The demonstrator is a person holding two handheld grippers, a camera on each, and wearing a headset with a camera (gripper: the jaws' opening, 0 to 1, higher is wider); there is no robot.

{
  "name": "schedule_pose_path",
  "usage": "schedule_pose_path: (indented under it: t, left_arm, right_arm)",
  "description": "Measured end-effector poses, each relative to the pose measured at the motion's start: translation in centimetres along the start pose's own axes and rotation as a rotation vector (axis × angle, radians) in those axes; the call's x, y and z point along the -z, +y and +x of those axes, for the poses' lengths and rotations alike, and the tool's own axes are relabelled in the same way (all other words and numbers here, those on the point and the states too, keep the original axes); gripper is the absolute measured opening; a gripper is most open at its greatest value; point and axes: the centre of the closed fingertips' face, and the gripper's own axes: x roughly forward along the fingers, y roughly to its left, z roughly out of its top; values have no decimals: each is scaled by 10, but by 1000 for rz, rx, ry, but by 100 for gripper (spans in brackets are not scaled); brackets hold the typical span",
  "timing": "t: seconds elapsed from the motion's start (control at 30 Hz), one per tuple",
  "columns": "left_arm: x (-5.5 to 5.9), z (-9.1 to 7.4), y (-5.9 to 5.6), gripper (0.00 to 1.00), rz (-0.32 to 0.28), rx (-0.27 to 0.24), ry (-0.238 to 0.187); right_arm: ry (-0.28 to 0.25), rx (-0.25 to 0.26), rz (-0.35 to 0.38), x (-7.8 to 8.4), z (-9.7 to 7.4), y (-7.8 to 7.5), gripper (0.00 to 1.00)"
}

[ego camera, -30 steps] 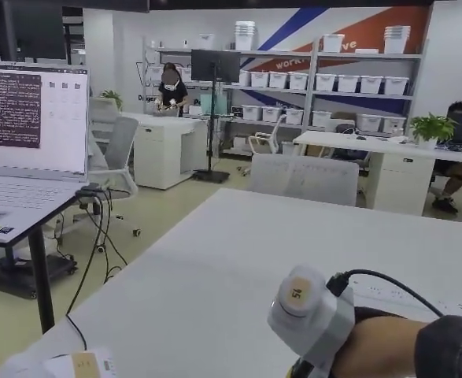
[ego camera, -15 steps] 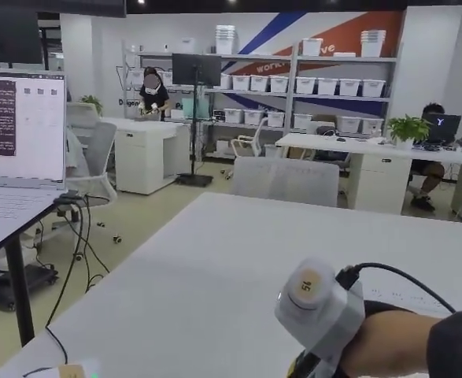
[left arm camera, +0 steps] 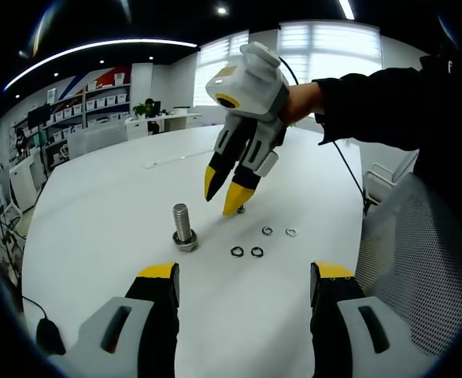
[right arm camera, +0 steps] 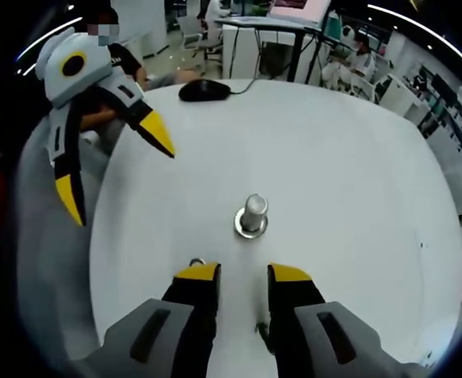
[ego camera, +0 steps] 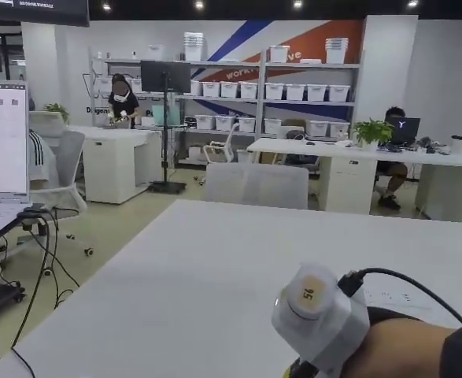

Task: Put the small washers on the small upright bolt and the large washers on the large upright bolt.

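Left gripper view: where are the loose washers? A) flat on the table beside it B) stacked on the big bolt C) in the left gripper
A: the washers lie flat on the table, apart from the bolt, and the left gripper is open and empty.

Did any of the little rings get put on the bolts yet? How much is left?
Nothing looks done yet. The upright bolt is bare, and four washers lie loose on the table. Nothing is in hand: the right hand-held gripper hangs open near the washers, and the left hand-held gripper is open too. Every washer is left to place.
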Motion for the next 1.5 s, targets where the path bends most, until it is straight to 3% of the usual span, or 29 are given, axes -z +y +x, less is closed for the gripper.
schedule_pose_path:
  t: [0.53, 0.97, 1.2, 1.5]
  left_arm:
    - [-7, 11, -10, 67, 45, 58, 13]
    - [-21, 20, -23, 67, 87, 93, 6]
    - [-21, 22, -29, 67, 96, 110, 8]
    - [-17, 23, -32, 67, 91, 114, 10]
  right_arm:
    - [-15, 18, 26, 22, -17, 30, 24]
    - [6, 28, 89, 65, -25, 54, 24]
    - [16, 32, 121, 81, -29, 62, 24]
    - [43, 9, 146, 98, -20, 75, 23]
